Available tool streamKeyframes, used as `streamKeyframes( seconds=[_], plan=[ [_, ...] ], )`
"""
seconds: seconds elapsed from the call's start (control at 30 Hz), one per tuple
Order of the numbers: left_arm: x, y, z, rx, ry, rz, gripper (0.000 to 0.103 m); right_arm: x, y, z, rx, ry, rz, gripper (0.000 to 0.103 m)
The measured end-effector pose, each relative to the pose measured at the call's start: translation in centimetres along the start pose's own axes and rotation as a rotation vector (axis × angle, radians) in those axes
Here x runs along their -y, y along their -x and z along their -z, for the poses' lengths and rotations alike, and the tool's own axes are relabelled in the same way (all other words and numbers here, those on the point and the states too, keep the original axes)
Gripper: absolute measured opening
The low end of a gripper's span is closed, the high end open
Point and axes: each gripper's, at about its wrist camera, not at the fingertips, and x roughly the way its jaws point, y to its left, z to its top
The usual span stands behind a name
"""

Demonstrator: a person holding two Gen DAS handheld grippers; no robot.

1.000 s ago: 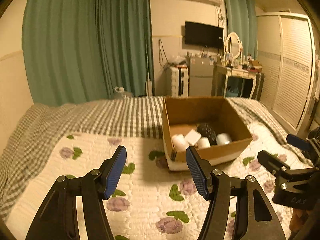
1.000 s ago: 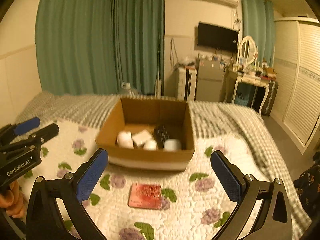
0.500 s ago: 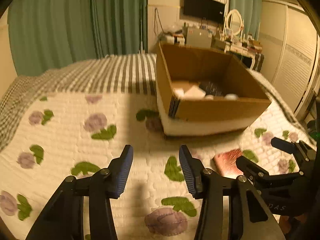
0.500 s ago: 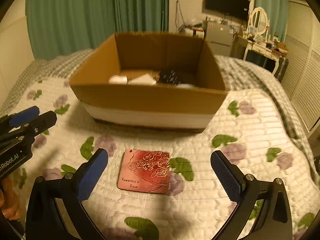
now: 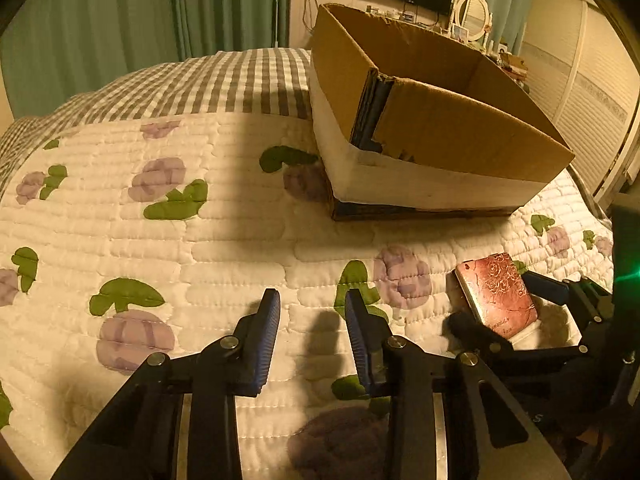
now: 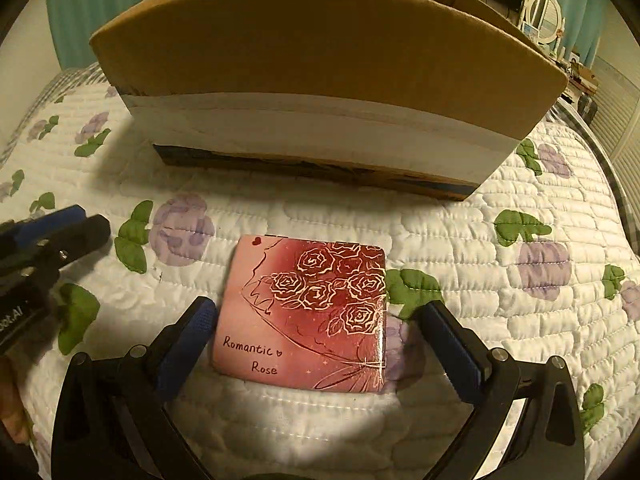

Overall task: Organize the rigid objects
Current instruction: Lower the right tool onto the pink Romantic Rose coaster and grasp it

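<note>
A flat pink-red tin (image 6: pixel 304 312) printed with roses and "Romantic Rose" lies on the floral quilt, just in front of an open cardboard box (image 6: pixel 320 40). My right gripper (image 6: pixel 318 312) straddles the tin with a blue pad on each side. Its jaws are closing, and a gap still shows at the right pad (image 6: pixel 444 332). My left gripper (image 5: pixel 312 304) hovers low over bare quilt to the left of the tin (image 5: pixel 496 292). Its jaws are closing and stand a narrow gap apart with nothing between them. The box's inside is hidden from both views.
The box (image 5: pixel 460 136) has a white band around its base and sits mid-bed. The white quilt (image 5: pixel 200 240) gives way to a grey checked blanket (image 5: pixel 224 80) behind. Green curtains, a wardrobe and a dresser stand beyond the bed.
Both grippers have dropped close to the quilt and tipped downward. The left jaws have narrowed a lot. The right gripper has come down around the tin, and the box's contents have gone out of sight.
</note>
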Motion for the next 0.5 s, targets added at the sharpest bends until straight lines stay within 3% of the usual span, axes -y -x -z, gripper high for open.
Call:
streamKeyframes(
  seconds=[0.03,0.1,0.5],
  plan=[
    [0.0,0.1,0.0,0.002,0.000,-0.002,0.034,0.1,0.2,0.0,0.007,0.005,0.000,0.092],
    [0.1,0.4,-0.1,0.009,0.001,-0.011,0.034,-0.1,0.7,0.0,0.019,0.022,-0.004,0.074],
    [1.3,6.0,0.1,0.074,0.024,-0.002,0.034,-0.3,6.5,1.7,0.072,-0.019,-0.014,0.072]
  ],
)
